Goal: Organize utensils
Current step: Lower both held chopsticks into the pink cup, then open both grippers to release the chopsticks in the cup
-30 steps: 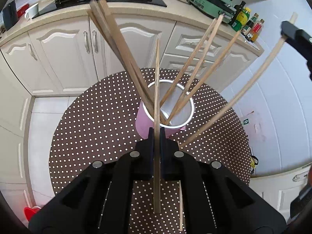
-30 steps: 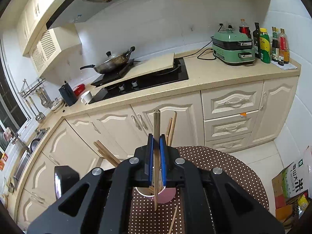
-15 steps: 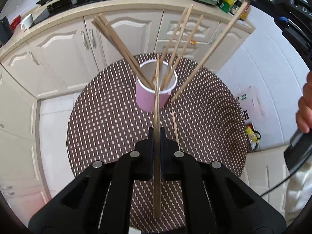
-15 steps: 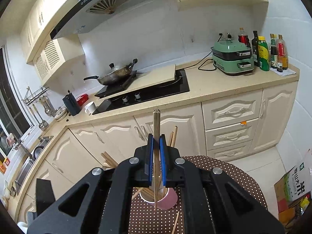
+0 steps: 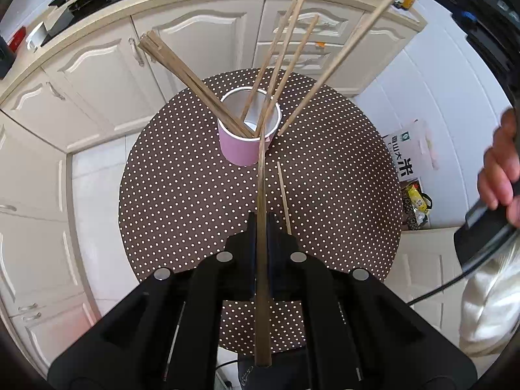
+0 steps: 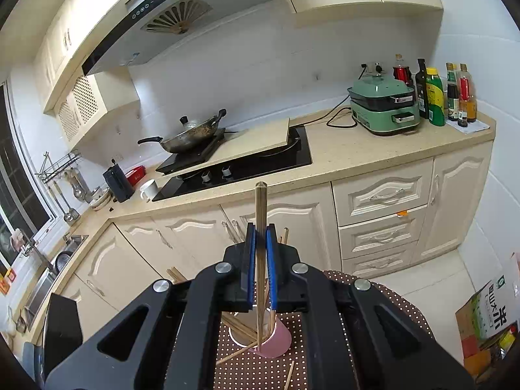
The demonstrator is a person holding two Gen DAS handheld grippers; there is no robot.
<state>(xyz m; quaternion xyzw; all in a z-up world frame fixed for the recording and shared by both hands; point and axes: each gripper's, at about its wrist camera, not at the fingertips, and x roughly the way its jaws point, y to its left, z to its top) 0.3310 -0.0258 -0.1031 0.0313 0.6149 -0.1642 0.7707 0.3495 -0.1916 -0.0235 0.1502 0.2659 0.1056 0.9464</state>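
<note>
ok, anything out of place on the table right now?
One loose chopstick lies flat on the dotted table beside the pink cup, not in it like the rest. Both grippers, left and right, are each shut on a chopstick not yet in the cup.

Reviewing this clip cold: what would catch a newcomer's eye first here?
Most striking is the pink cup in the middle of the round dotted table, bristling with wooden chopsticks fanned out in all directions. Each gripper is shut on a single chopstick: the left gripper holds one aimed down toward the cup, the right gripper holds another upright before the kitchen counter.
</note>
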